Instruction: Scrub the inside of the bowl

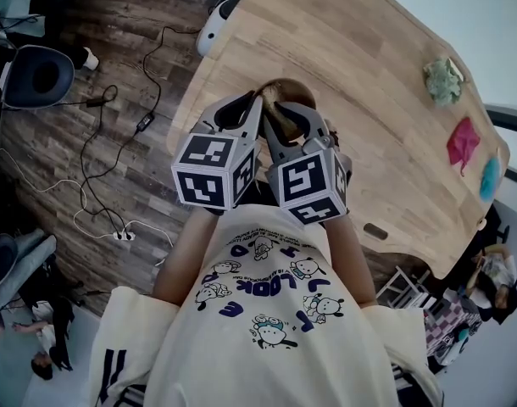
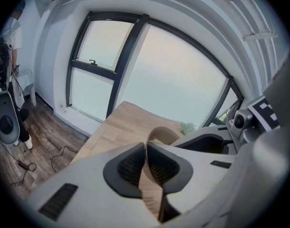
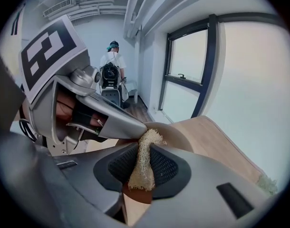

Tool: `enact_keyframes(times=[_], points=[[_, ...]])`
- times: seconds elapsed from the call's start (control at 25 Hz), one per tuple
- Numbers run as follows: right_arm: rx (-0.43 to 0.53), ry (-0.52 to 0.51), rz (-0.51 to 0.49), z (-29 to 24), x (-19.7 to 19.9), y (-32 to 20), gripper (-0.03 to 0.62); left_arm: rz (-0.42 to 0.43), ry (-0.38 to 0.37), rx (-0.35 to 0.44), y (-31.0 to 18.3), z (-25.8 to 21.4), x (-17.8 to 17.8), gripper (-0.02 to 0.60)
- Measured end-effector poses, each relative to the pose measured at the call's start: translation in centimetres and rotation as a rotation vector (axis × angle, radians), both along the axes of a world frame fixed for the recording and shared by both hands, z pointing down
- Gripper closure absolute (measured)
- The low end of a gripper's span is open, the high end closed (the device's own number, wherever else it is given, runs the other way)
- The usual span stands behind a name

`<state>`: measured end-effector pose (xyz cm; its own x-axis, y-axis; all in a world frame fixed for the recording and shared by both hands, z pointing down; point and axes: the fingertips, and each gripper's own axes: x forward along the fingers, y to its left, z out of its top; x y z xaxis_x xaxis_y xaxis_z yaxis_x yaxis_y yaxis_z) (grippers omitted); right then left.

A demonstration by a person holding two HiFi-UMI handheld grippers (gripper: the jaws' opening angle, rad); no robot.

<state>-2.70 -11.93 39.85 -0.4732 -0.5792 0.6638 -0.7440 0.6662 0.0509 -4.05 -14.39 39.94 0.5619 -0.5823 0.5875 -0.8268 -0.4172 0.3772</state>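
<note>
Field notes: we are working at the near edge of the table [image 1: 386, 66], where the bowl [image 1: 286, 90] is sitting just in front of us.

- The left gripper [image 2: 146, 161] is pinching the bowl's thin rim, its jaws drawn almost together on the wall. We judge this grip is bracing the bowl so it is not sliding or spinning under the rubbing.
- The right gripper [image 3: 141, 163] is clamping a strip of loofah scrubber [image 3: 144, 151] between its pads, the jaws parted only by the strip itself.
- The strip's free end is sticking out past the fingertips toward the bowl's rim, so that fibre, not jaw, is meeting the inside. We cannot tell whether it is touching yet.
- Both grippers are angling down, side by side.
- A green cloth [image 1: 443, 80] and a pink cloth [image 1: 462, 141] are lying far right, well apart from the bowl.
</note>
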Motion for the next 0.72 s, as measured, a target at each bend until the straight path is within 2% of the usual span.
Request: enact_keyframes(times=[0.44,0.72], points=[[-0.018,-0.008,-0.155,-0.2,0.0,1.5,0.516,0.063,0.002,-0.019,0.2,-0.1,0.1,0.534],[-0.033,0.001,-0.324,0.3,-0.3,3.3,0.516,0.090,0.013,-0.050,0.7,0.5,0.4,0.534]])
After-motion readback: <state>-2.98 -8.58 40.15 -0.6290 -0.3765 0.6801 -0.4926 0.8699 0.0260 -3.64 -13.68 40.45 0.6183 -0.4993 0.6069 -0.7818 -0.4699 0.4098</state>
